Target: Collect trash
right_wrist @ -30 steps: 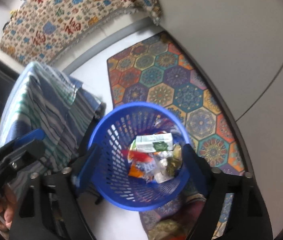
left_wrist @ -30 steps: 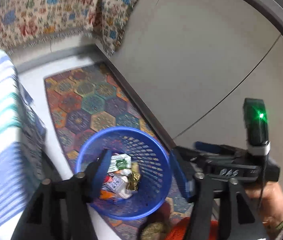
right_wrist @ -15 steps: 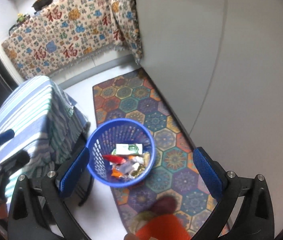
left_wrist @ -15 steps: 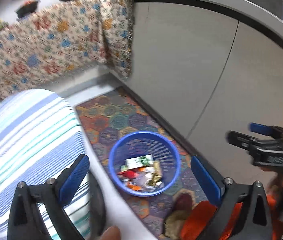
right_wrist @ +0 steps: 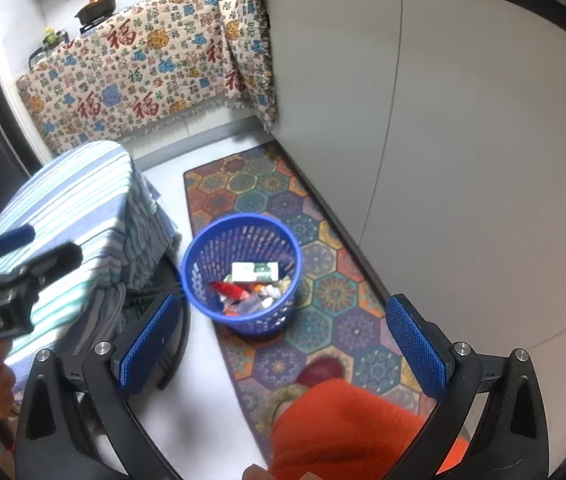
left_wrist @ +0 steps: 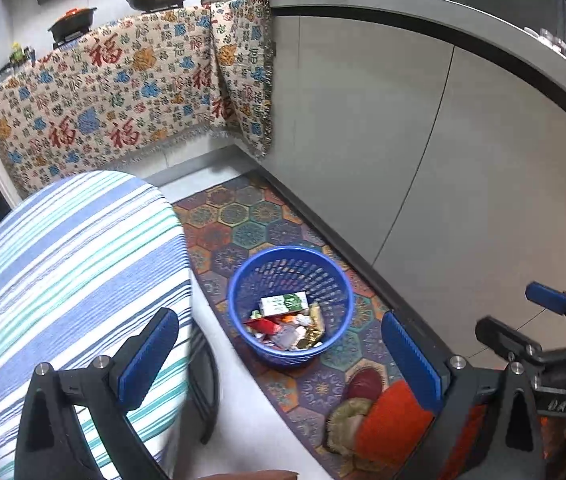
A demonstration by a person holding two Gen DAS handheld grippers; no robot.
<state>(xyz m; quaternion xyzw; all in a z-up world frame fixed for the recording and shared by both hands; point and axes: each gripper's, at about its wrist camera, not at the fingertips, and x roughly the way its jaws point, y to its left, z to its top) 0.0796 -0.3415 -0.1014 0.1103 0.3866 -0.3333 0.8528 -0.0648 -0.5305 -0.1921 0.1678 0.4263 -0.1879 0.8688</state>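
A blue plastic basket (left_wrist: 239, 280) stands on a patterned rug; it also shows in the right wrist view (right_wrist: 199, 252). It holds trash: a white and green carton (left_wrist: 283, 303), wrappers and a red piece (right_wrist: 229, 290). My left gripper (left_wrist: 279, 354) is open and empty, held well above and in front of the basket. My right gripper (right_wrist: 281, 342) is open and empty, also high above the basket. The right gripper body shows at the right edge of the left wrist view (left_wrist: 543, 344). The left gripper body shows at the left edge of the right wrist view (right_wrist: 7, 280).
A table with a blue striped cloth (left_wrist: 63, 280) stands left of the basket. Grey cabinet fronts (left_wrist: 423, 160) run along the right of the hexagon-patterned rug (right_wrist: 267, 192). A patterned cloth (left_wrist: 123, 92) hangs below a counter with pans. The person's orange-clad leg (right_wrist: 343, 432) and slipper are below.
Both grippers have risen and pulled back from just above the basket. Their jaws have spread wider. The basket now looks small and far below.
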